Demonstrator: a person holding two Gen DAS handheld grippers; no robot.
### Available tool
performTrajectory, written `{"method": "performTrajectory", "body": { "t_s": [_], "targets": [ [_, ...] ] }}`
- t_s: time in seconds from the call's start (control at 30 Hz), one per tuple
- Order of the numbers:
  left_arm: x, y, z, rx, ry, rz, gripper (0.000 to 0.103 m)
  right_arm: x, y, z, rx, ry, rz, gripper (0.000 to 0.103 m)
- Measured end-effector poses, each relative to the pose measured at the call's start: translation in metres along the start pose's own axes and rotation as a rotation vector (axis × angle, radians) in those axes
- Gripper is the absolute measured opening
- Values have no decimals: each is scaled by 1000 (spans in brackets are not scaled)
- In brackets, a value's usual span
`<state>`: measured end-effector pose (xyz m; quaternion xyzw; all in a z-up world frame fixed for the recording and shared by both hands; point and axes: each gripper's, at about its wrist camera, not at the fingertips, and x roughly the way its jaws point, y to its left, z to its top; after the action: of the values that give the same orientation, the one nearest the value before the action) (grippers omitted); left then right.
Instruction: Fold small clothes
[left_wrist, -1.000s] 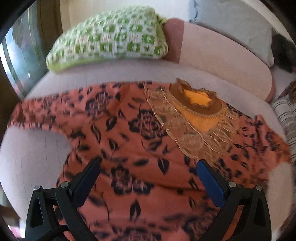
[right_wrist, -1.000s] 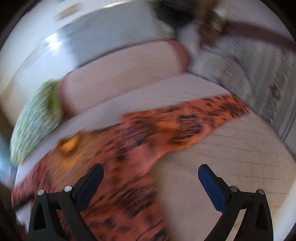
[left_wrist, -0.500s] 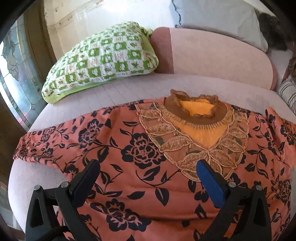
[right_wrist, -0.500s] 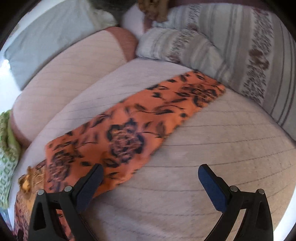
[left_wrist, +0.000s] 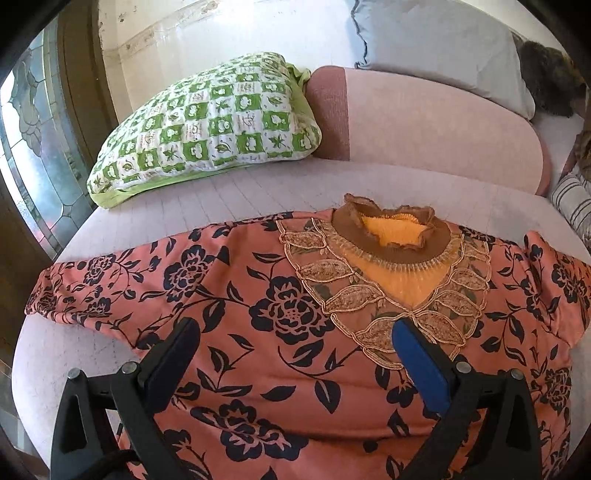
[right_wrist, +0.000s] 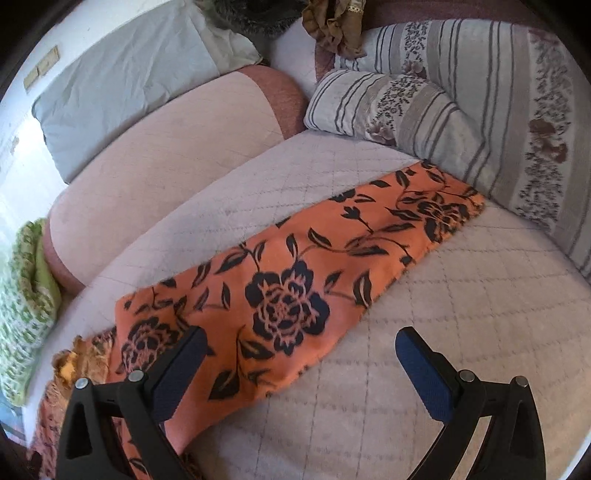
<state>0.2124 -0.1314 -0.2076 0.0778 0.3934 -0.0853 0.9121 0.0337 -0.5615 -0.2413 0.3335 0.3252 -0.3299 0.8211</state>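
An orange blouse with black flowers (left_wrist: 288, 325) lies spread flat, front up, on a pale quilted bed (left_wrist: 258, 188). Its brown and yellow collar (left_wrist: 391, 229) points away from me. Its left sleeve (left_wrist: 85, 288) stretches out to the left. My left gripper (left_wrist: 295, 343) is open and empty, hovering over the chest. In the right wrist view the right sleeve (right_wrist: 314, 280) lies stretched out toward the striped bedding. My right gripper (right_wrist: 299, 350) is open and empty, above the sleeve near the shoulder.
A green checked pillow (left_wrist: 210, 122) and a pink bolster (left_wrist: 424, 125) lie beyond the blouse, with a grey pillow (left_wrist: 443, 48) behind. Striped floral bedding (right_wrist: 480, 110) is piled past the sleeve's end. A window (left_wrist: 29, 155) is at the left.
Both grippers have drawn back and steadied. The left view now takes in the whole blouse front. The right gripper has swung right, from the blouse body onto the outstretched right sleeve.
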Motion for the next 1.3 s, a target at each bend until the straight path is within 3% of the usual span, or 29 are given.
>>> {"method": "performTrajectory", "body": {
  "t_s": [0.13,0.2,0.27,0.4,0.6,0.67,0.73,0.77,0.83,1.0,1.03,1.13,1.23,1.3],
  "targets": [
    [11,-1,-2,12,43,-13,103,16,-25,14,81,32,128,102],
    [15,0,-2,2,63,-29,103,27,-56,22,204,53,200,97],
    [19,0,-2,-8,73,-39,103,37,-83,25,331,79,252,79],
    [24,-3,-3,-4,88,-37,103,56,-130,30,551,85,345,63],
    [28,-9,-7,36,98,-29,103,82,-126,53,568,32,343,59],
    [25,-5,-6,33,97,-27,103,90,-122,58,564,28,338,6],
    [20,4,-4,12,85,-26,103,86,-111,55,540,14,293,6],
    [18,9,-3,1,79,-21,103,77,-94,57,473,-1,276,6],
    [12,24,-1,-34,69,-9,103,58,-58,63,390,-26,320,6],
    [2,66,1,-110,49,44,103,-10,65,51,194,-26,616,6],
    [0,76,1,-122,46,64,103,-25,100,36,138,9,703,6],
    [-2,113,3,-195,56,102,103,-39,175,-8,19,130,836,10],
    [-7,156,0,-282,47,151,103,-23,255,-79,-49,412,956,14],
    [-8,180,-3,-317,45,209,103,-12,285,-119,-79,549,963,29]
  ]
}}
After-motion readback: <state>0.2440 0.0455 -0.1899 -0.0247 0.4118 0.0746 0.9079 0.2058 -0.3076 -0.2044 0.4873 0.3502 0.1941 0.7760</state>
